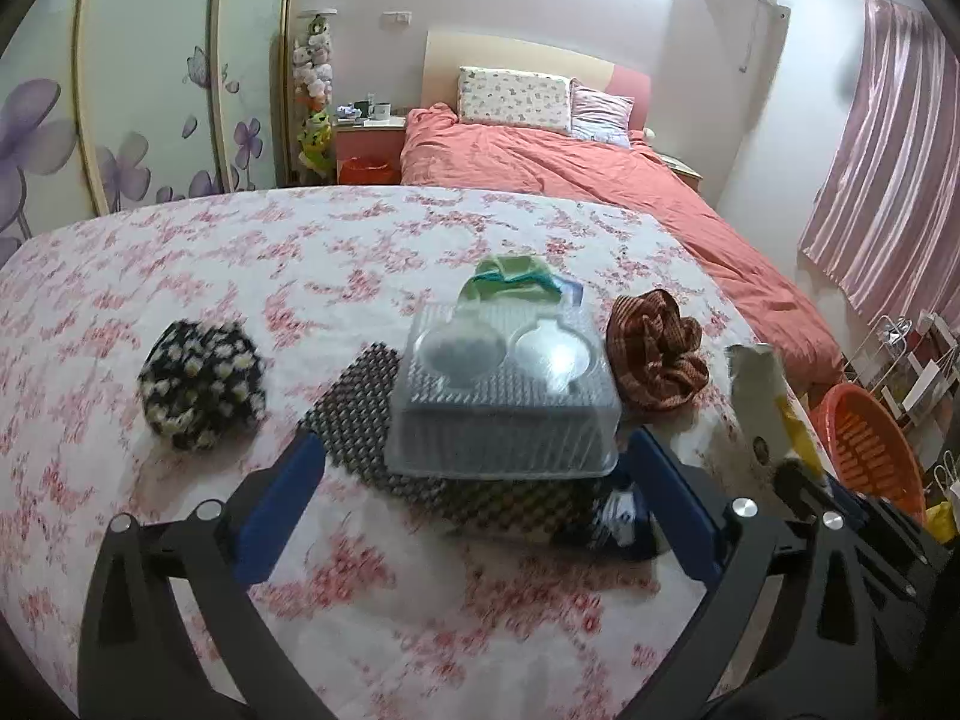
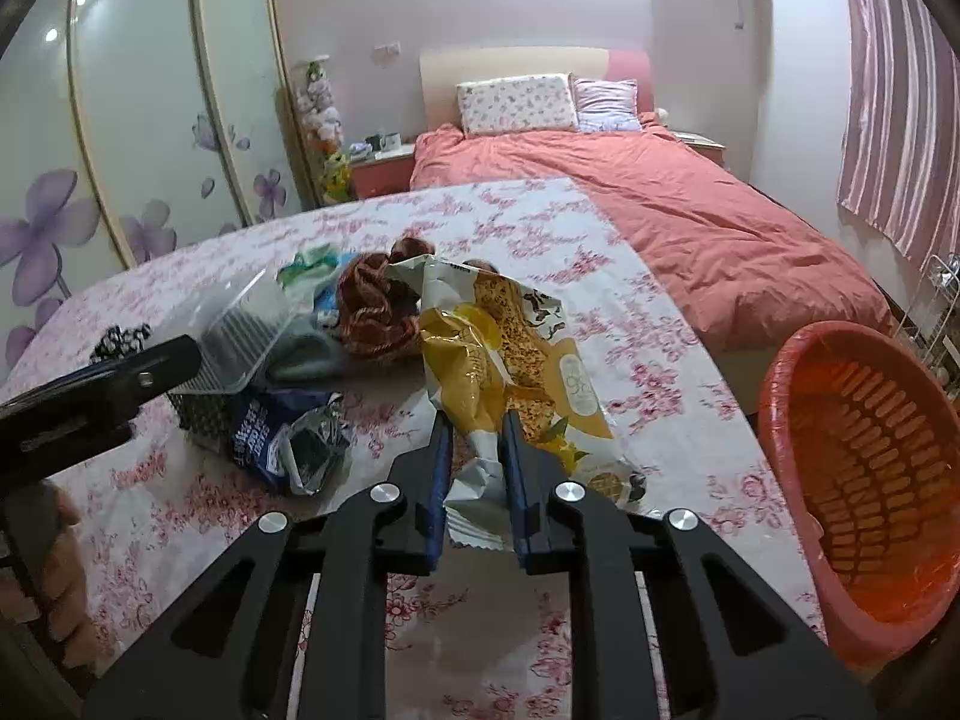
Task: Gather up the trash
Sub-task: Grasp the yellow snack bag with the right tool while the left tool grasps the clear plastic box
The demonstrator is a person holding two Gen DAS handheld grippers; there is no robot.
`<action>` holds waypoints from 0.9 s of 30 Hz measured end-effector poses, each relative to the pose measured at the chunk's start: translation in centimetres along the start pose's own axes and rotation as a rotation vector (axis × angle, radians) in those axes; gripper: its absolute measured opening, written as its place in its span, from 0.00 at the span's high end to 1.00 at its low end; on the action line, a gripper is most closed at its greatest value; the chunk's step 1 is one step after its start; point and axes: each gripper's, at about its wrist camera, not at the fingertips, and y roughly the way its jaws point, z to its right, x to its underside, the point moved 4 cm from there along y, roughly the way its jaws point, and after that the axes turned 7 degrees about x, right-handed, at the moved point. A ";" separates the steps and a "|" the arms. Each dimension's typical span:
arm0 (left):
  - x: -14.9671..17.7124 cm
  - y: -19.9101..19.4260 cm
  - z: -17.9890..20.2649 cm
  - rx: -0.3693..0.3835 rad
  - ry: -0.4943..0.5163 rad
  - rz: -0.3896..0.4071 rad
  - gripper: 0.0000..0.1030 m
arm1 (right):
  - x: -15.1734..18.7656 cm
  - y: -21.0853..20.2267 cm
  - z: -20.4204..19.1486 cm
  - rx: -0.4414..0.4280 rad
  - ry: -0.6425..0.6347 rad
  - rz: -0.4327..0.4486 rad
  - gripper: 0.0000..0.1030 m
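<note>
Two grippers are under my control. My right gripper (image 2: 474, 426) has its blue fingers (image 2: 441, 468) pinched narrow on the lower end of a yellow-and-white snack bag (image 2: 510, 354), which hangs lifted above the floral tablecloth (image 2: 648, 324). I can make out a round white badge on the bag, but its print is too small to read. My left gripper (image 1: 474, 462) stands wide, gripping nothing, its fingers on either side of one clear plastic clamshell box (image 1: 504, 396) that rests on a dark woven mat (image 1: 354, 420).

One crumpled blue-and-silver wrapper (image 2: 288, 444) lies beside the mat; it carries white lettering I cannot decipher. I count three knitted cloths: one black-and-cream (image 1: 201, 387) to the left, one rust-striped (image 1: 657, 357) just right of the box, one green (image 1: 510, 279) behind it. One orange slatted basket (image 2: 864, 480) sits at the table's right edge, near the raised bag. Behind the table stand a bed with a coral duvet (image 2: 690, 222) and two pillows (image 2: 516, 102).
</note>
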 end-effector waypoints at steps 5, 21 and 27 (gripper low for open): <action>-0.7 1.5 0.6 -0.026 0.014 -0.014 0.04 | -0.3 -0.5 0.7 -0.003 0.018 0.013 0.85; -1.1 3.2 0.7 0.017 -0.011 -0.043 0.20 | -0.3 -0.9 2.2 -0.006 0.039 0.024 0.86; -1.1 2.2 1.5 0.028 0.016 -0.012 0.20 | -0.4 -1.3 2.7 -0.003 0.047 0.036 0.86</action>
